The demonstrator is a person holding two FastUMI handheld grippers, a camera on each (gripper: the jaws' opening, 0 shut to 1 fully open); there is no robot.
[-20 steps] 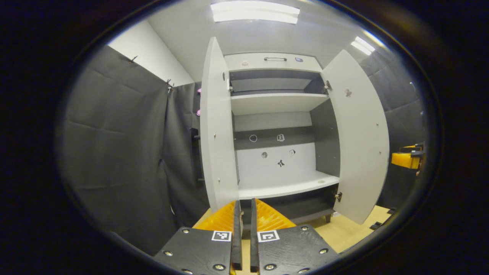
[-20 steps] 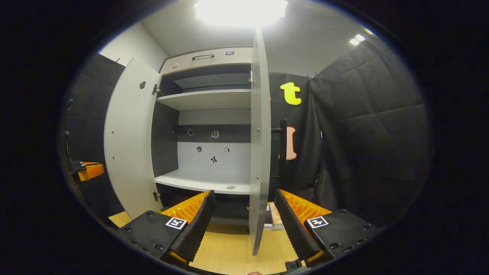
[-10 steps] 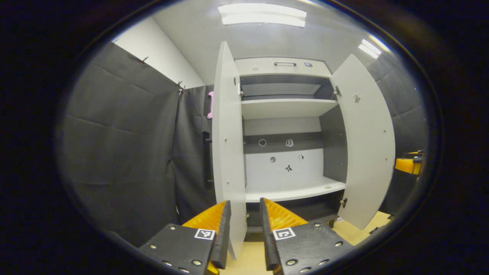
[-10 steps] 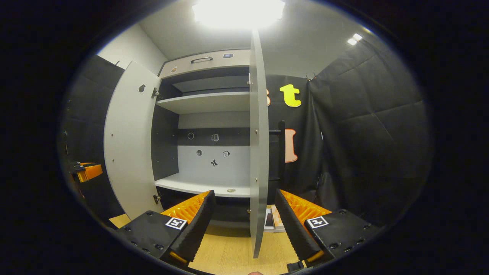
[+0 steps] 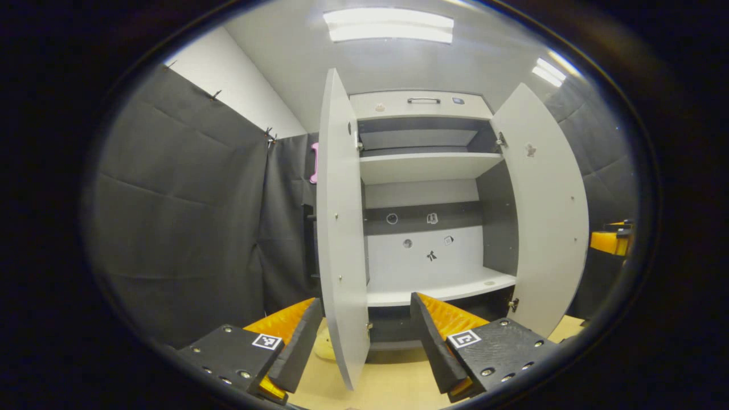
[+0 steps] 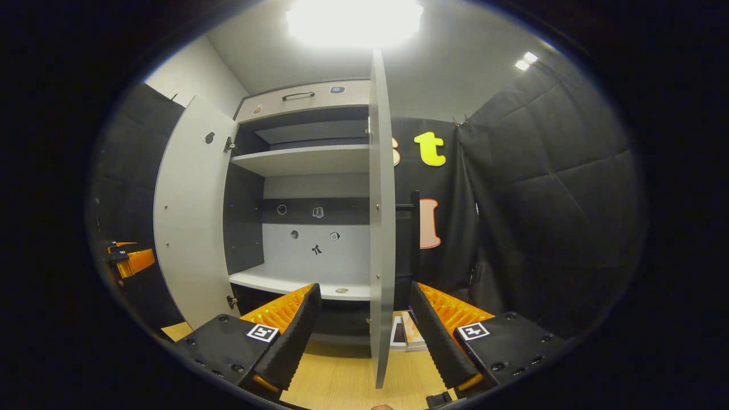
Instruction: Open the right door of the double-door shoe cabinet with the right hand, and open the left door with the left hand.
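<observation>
The shoe cabinet (image 5: 433, 165) stands with both doors swung out. In the left gripper view the left door (image 5: 340, 228) is edge-on, its lower edge between the spread fingers of my left gripper (image 5: 364, 344), which is open and not touching it. The right door (image 5: 548, 210) stands wide at the right, with the other gripper (image 5: 608, 242) beyond it. In the right gripper view the right door (image 6: 381, 228) is edge-on between the fingers of my right gripper (image 6: 364, 333), also open and clear of it. The left door (image 6: 191, 216) stands at the left, beside the left gripper (image 6: 130, 260).
Black cloth walls close in on both sides of the cabinet. A drawer with a handle (image 5: 423, 101) tops the cabinet, above white shelves (image 5: 441, 287). The floor (image 6: 342, 376) is light wood. Some flat printed items (image 6: 405, 333) lie on it beside the right door.
My left gripper's fingers have spread from nearly shut to wide open around the left door's edge. The right gripper stays open; the view has shifted only slightly.
</observation>
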